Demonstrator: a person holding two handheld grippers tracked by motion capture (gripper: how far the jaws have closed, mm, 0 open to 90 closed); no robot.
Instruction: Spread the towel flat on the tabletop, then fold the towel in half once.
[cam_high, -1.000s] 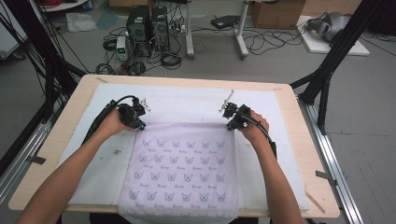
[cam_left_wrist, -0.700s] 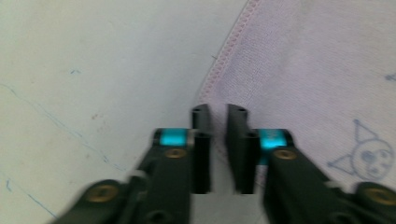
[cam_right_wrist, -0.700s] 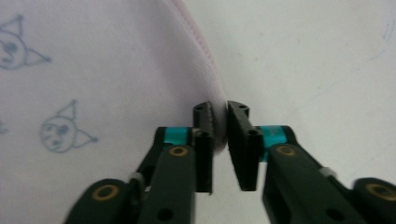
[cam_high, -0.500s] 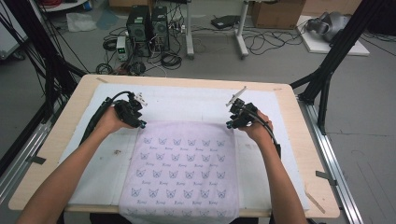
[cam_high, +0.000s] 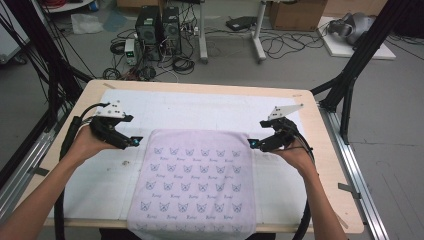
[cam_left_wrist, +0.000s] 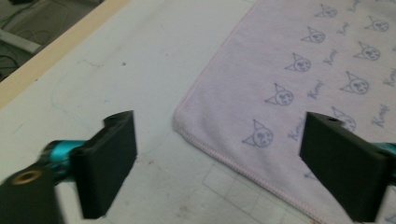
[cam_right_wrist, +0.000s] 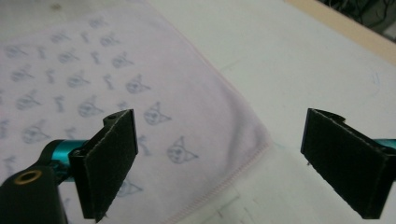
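A pale pink towel (cam_high: 195, 180) printed with small cat faces lies flat on the white mat (cam_high: 200, 107), its near edge hanging over the table's front. My left gripper (cam_high: 134, 142) hovers just off the towel's far left corner (cam_left_wrist: 180, 122); its jaws have just been opening and stand open with nothing between them. My right gripper (cam_high: 251, 144) sits just off the far right corner (cam_right_wrist: 266, 142); its jaws have also just been opening and are open and empty. The towel (cam_left_wrist: 299, 60) spreads away from each corner (cam_right_wrist: 140, 79).
The wooden table edge (cam_high: 330, 150) borders the mat on all sides. Black frame legs (cam_high: 350, 75) stand at the right, metal rails (cam_high: 20, 170) at the left. Computers and cables (cam_high: 160, 30) lie on the floor beyond the table.
Both grippers let go of the towel's far corners, opened, and drew outward and slightly up. The towel now lies flat on the mat.
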